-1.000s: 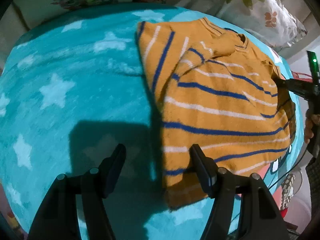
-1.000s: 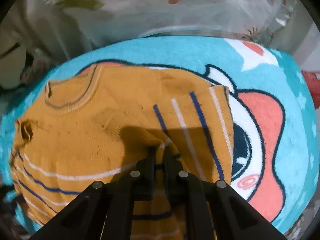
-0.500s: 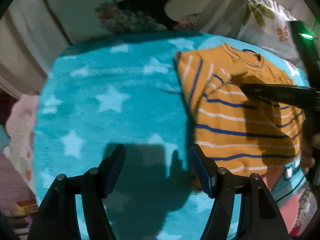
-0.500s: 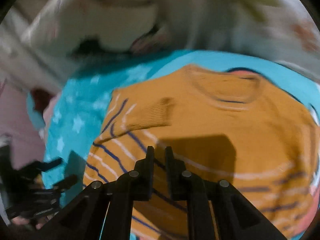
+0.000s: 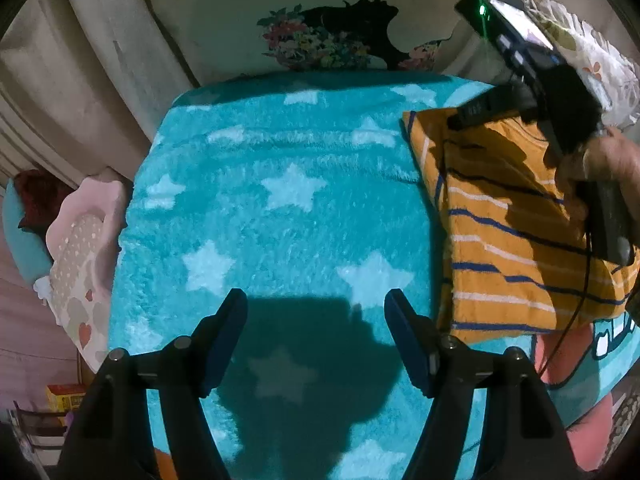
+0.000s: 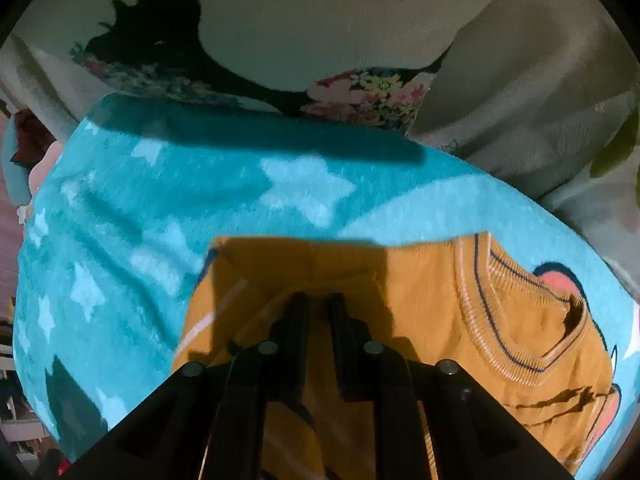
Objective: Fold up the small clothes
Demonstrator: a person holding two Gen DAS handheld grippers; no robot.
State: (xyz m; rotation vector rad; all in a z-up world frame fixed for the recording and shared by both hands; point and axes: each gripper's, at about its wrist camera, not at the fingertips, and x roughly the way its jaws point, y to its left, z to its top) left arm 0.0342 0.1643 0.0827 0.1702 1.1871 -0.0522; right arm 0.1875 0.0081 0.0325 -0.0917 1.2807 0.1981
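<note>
Mustard sweater (image 5: 504,216) with blue and white stripes, turquoise star-patterned blanket (image 5: 280,200)

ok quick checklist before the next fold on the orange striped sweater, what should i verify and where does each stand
1. Left tongs empty and open: ok, they hang over bare blanket, nothing between them.
2. Right tongs clear of the cloth: cannot tell. The jaws have just been opening and show a narrow gap, but sweater fabric lies right at the tips.
3. Sleeve fold lying flat: ok on the striped side in the left wrist view; the far side is hidden by the right hand.
4. Collar visible and uncovered: ok.
5. Bottom hem reachable for the left tongs: ok, it lies just beside them.
6. Cable across the sweater: not ok, it could snag.
</note>
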